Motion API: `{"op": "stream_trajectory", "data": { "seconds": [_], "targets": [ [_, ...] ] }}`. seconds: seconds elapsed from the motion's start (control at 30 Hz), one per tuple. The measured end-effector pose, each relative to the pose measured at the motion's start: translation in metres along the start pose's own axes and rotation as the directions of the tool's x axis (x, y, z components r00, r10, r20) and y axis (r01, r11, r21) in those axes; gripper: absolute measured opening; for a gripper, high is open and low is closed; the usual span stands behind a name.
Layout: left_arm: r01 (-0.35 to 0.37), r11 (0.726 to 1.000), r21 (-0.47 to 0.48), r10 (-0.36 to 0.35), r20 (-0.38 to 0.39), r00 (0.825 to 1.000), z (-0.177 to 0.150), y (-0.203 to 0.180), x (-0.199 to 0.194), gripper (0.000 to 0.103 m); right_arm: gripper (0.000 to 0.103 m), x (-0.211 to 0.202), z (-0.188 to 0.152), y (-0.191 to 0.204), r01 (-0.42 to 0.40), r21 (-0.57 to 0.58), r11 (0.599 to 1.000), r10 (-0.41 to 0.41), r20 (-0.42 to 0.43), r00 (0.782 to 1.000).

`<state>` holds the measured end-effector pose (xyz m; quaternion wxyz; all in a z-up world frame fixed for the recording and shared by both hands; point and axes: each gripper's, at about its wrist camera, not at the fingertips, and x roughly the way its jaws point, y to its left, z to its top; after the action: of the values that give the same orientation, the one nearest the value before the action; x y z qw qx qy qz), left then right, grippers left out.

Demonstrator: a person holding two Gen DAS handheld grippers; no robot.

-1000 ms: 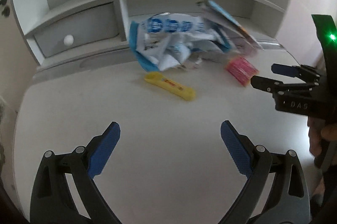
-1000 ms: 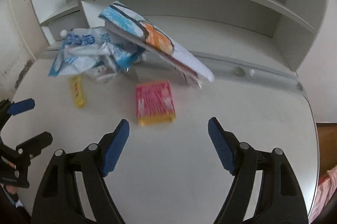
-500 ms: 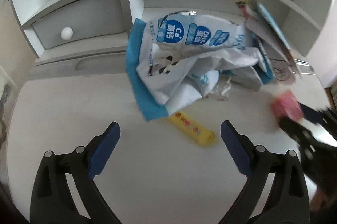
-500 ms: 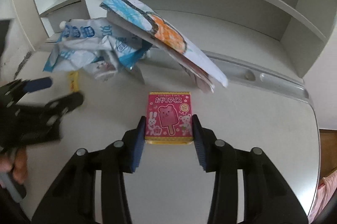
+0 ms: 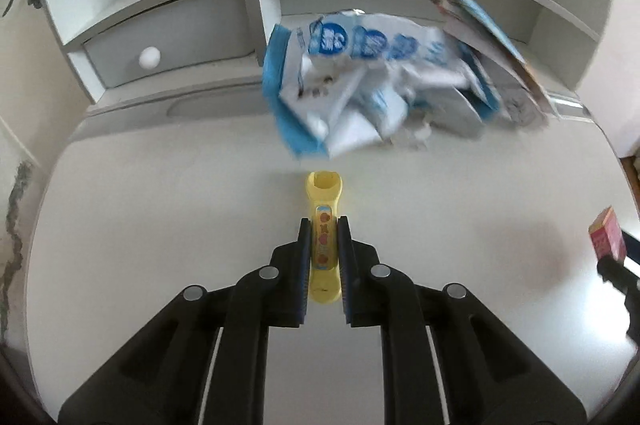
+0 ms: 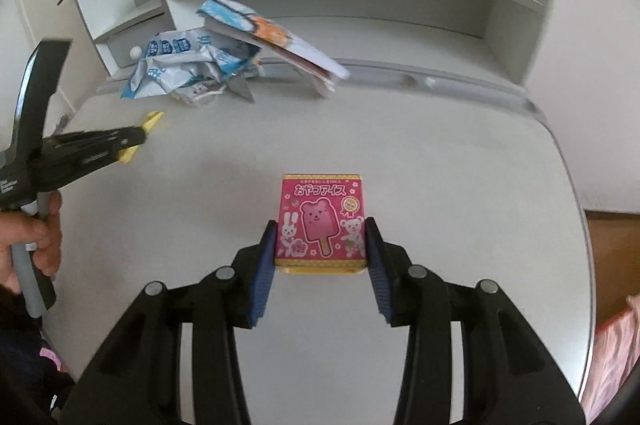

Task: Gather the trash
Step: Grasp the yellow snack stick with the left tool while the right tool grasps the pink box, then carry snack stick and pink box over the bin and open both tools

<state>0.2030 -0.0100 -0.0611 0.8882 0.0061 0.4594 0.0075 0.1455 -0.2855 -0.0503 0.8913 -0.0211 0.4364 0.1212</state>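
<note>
A: Start at the left gripper [image 5: 324,225]. What has it got?

B: Its jaws are pressed in on a yellow tube [image 5: 323,237], one blue pad on each long side. The tube runs straight away from the camera, its open flared end sticking out past the fingertips toward the back of the white desk [image 5: 160,225].

A: And the right gripper [image 6: 321,225]?

B: Clamped on a pink snack box [image 6: 322,223] with an ice-lolly bear, a rabbit and a small bear printed on top. The pads grip its two side faces, and the front half of the box stands out beyond the tips. The jaws are only part-way closed, because the box is that wide.

A: Are the two things lifted or resting on the desk?

B: I cannot tell for certain; from the left wrist the box [image 5: 606,239] looks raised at the far right edge, but that corner is blurred.

A: What lies further out?

B: Beyond the tube, a crumpled blue-and-white bag [image 5: 360,85] lies at the back of the desk, against the foot of the shelf unit [image 5: 256,5]. Leaning over its right side is a flat packet with blue and orange print [image 6: 272,33]. To the left, a drawer with a round white knob [image 5: 149,57] sits low in the shelf unit. A person's hand [image 6: 34,237] grips the left tool's handle.
</note>
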Motion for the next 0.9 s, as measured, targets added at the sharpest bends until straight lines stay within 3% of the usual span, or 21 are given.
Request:
{"op": "stream_trajectory", "data": {
  "seconds": [0.13, 0.23, 0.33, 0.43, 0.63, 0.77, 0.87, 0.9],
  "targets": [
    [0.051, 0.997, 0.066, -0.052, 0.017, 0.999, -0.023, -0.02, -0.027, 0.012, 0.042, -0.032, -0.031, -0.026, 0.049, 0.088, 0.995, -0.051, 0.018, 0.999],
    [0.116, 0.982, 0.147, -0.123, 0.035, 0.992, -0.039, -0.062, -0.049, 0.012, 0.042, -0.062, -0.063, -0.059, 0.103, 0.18, 0.978, -0.11, 0.03, 0.994],
    [0.209, 0.95, 0.233, -0.22, 0.025, 0.975, -0.053, -0.118, -0.065, 0.012, 0.042, -0.094, -0.103, -0.1, 0.169, 0.297, 0.94, -0.186, 0.03, 0.982],
    [0.29, 0.896, 0.336, -0.314, 0.017, 0.949, -0.07, -0.184, -0.083, 0.012, 0.042, -0.126, -0.149, -0.142, 0.242, 0.418, 0.876, -0.27, 0.01, 0.963],
    [0.46, 0.717, 0.523, -0.497, -0.078, 0.864, -0.117, -0.315, -0.115, 0.012, 0.042, -0.175, -0.243, -0.212, 0.351, 0.6, 0.719, -0.389, -0.071, 0.919],
    [0.541, 0.552, 0.634, -0.577, -0.179, 0.797, -0.165, -0.396, -0.138, 0.012, 0.042, -0.197, -0.309, -0.248, 0.399, 0.695, 0.598, -0.426, -0.147, 0.893],
    [0.576, 0.448, 0.684, -0.6, -0.249, 0.761, -0.199, -0.44, -0.15, 0.012, 0.042, -0.205, -0.351, -0.266, 0.412, 0.747, 0.522, -0.421, -0.194, 0.886],
    [0.592, 0.393, 0.704, -0.605, -0.287, 0.743, -0.216, -0.46, -0.154, 0.012, 0.042, -0.205, -0.366, -0.272, 0.415, 0.763, 0.495, -0.41, -0.216, 0.886]
  ]
}}
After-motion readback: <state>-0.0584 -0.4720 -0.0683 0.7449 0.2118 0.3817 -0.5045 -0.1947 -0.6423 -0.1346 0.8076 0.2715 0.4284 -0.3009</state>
